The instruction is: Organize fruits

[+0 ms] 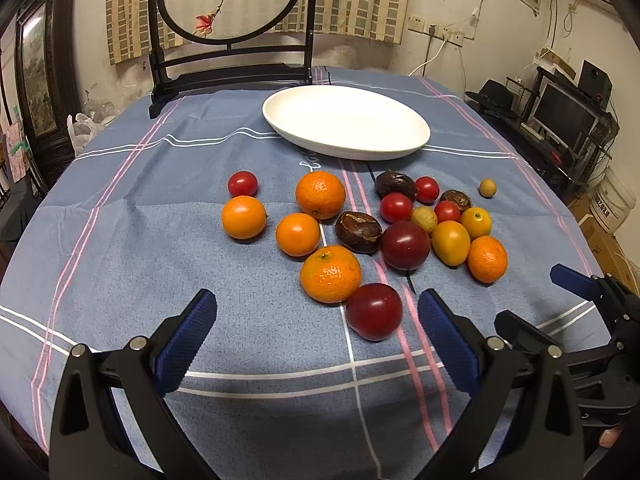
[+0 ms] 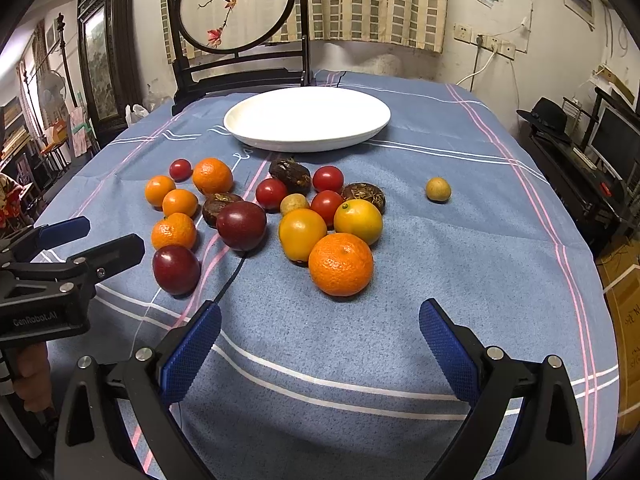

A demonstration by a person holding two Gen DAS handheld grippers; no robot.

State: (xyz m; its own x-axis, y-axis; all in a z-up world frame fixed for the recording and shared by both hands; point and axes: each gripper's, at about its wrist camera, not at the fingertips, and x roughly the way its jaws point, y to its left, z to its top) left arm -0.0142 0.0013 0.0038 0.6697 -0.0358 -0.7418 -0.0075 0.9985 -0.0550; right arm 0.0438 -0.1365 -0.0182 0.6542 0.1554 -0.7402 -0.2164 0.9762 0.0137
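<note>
On the left side of the surface, which a blue woven cloth with white and pink stripes covers, the left tool hangs with its two blue, ribbed pads wide apart and nothing between them. Just ahead of it lie a smooth, glossy dark red plum and a round mandarin with dimpled orange skin; the two touch. Further left sit a smaller smooth orange fruit and a shiny red cherry tomato. Behind the fruits stands an oval white plate with a low rim, empty. Toward the middle, wrinkled dark brown fruits are mixed with more tomatoes and a second plum. Next come two smooth yellow-orange fruits and one big dimpled mandarin, close together. The right tool is also fully spread, holding nothing, its pads near that big mandarin. Alone on the right lies a small, matte tan longan.
</note>
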